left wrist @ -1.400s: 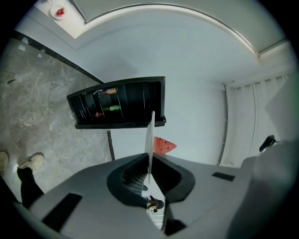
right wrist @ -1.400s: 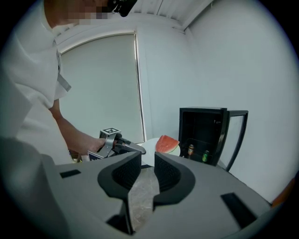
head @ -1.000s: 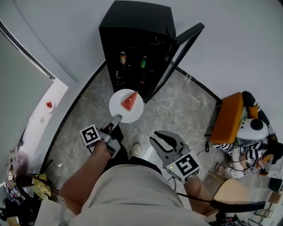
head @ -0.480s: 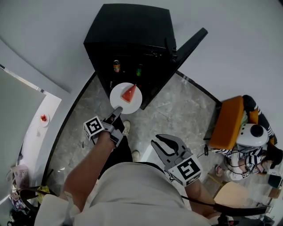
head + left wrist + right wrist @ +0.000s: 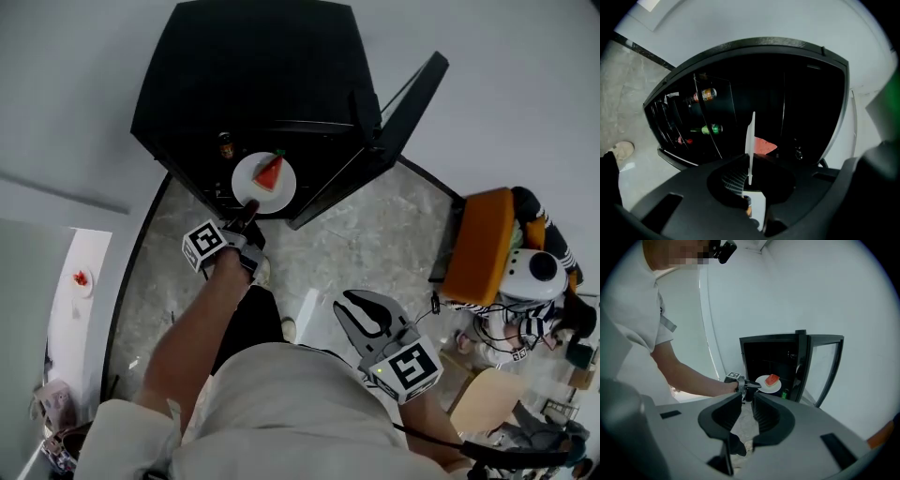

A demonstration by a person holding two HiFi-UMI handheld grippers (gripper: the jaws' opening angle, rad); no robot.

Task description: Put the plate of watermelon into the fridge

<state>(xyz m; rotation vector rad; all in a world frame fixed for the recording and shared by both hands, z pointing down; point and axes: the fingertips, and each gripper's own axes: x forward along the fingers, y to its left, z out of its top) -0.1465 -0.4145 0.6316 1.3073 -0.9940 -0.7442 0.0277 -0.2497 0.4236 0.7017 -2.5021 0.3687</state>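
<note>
Left gripper (image 5: 251,204) clamped on plate (image 5: 247,180) rim, plate and watermelon (image 5: 271,172) now closer, at open fridge (image 5: 253,66) mouth

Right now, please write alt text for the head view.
The left gripper holds a white plate with a watermelon slice by its rim, at the front of an open black fridge. The right gripper hangs empty.

The person wears a white short-sleeved shirt (image 5: 281,412), dark trousers (image 5: 246,323) and pale shoes (image 5: 288,329). The left gripper (image 5: 249,206) is black, the right gripper (image 5: 361,309) grey. Each bears a white cube (image 5: 206,245) with black square markers.
</note>
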